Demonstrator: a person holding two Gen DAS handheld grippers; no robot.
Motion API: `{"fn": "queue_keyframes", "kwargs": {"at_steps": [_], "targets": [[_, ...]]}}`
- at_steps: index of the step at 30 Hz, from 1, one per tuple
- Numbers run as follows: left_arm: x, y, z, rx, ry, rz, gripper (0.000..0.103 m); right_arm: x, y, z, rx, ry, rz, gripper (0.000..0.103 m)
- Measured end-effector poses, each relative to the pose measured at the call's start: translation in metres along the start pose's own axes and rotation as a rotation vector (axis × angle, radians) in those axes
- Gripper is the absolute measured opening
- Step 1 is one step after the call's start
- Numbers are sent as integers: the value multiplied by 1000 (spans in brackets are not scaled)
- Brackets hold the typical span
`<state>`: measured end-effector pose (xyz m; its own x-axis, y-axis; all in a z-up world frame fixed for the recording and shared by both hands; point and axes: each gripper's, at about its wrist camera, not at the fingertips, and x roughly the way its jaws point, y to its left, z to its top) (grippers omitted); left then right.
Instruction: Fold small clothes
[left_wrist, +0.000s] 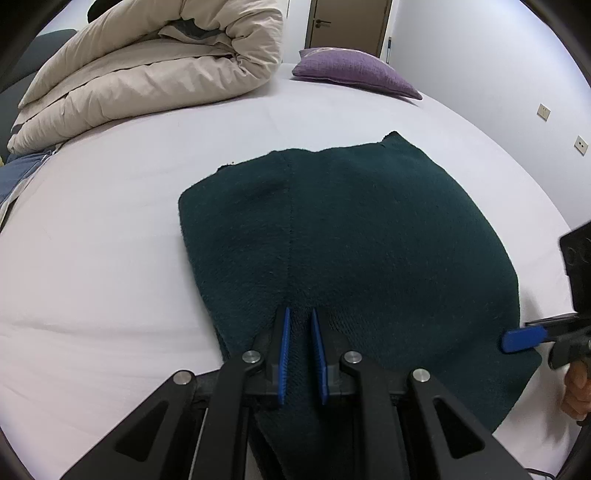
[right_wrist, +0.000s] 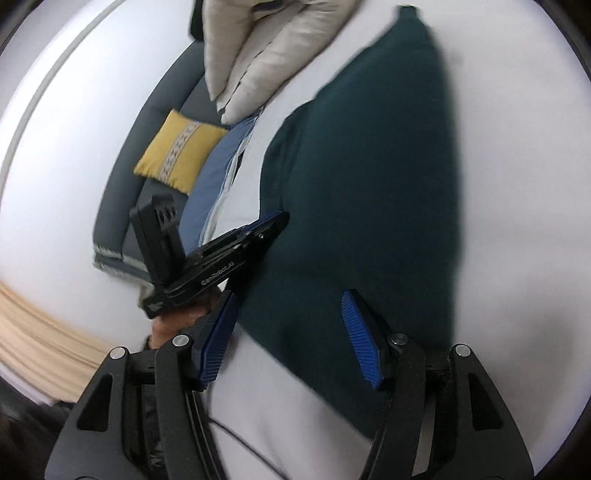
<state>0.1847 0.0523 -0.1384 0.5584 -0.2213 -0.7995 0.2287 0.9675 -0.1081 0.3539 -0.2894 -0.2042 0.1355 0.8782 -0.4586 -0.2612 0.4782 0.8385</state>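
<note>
Left wrist view shows the dark green garment (left_wrist: 351, 236) flat on the bed (left_wrist: 92, 258), its long axis running from the left claw (left_wrist: 300, 325) away toward the purple pillow (left_wrist: 354, 72). This claw is nearly closed, pinching the garment's near hem. The right claw (right_wrist: 291, 332) stands wide open over the near right corner, gripping nothing. I judge the next fold needs that corner caught too.
</note>
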Motion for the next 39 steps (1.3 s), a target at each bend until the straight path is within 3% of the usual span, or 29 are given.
{"fn": "queue_keyframes", "kwargs": {"at_steps": [5, 10, 14, 17, 21, 23, 25, 26, 27, 29, 31, 35, 37, 39], "targets": [[0, -6, -1, 30, -7, 41, 17, -22, 14, -20, -41, 18, -87, 58], [0, -14, -2, 64, -14, 83, 17, -30, 57, -17, -88, -16, 10, 59], [0, -17, -2, 79, -15, 96, 17, -1, 35, -22, -58, 58, -91, 59], [1, -18, -3, 80, -19, 100, 17, -7, 28, -29, -62, 15, -52, 59], [-3, -15, -3, 57, -28, 83, 17, -15, 42, -32, -87, 17, -102, 59], [-11, -11, -3, 24, -33, 61, 17, -19, 53, -29, -111, 1, -123, 60], [-27, -2, -4, -44, -49, 24, 25, -42, 55, -26, -116, -45, -136, 70], [-39, 6, -6, -97, -75, -4, 37, -54, 49, -23, -109, -79, -157, 73], [-49, 16, -9, -150, -101, -15, 59, -63, 46, -17, -98, -108, -174, 78], [-55, 38, -14, -253, -114, -59, 68, -80, 38, -3, -63, -155, -189, 79], [-44, 62, -18, -368, -62, -165, 68, -82, 29, 14, -21, -161, -170, 79], [-22, 95, -20, -522, -6, -280, 67, -76, 2, 42, 90, -147, -162, 79], [-6, 99, -17, -569, 40, -368, 67, -66, -10, 50, 119, -123, -147, 79], [5, 98, -12, -578, 70, -386, 67, -54, -22, 54, 157, -95, -157, 79]]}}
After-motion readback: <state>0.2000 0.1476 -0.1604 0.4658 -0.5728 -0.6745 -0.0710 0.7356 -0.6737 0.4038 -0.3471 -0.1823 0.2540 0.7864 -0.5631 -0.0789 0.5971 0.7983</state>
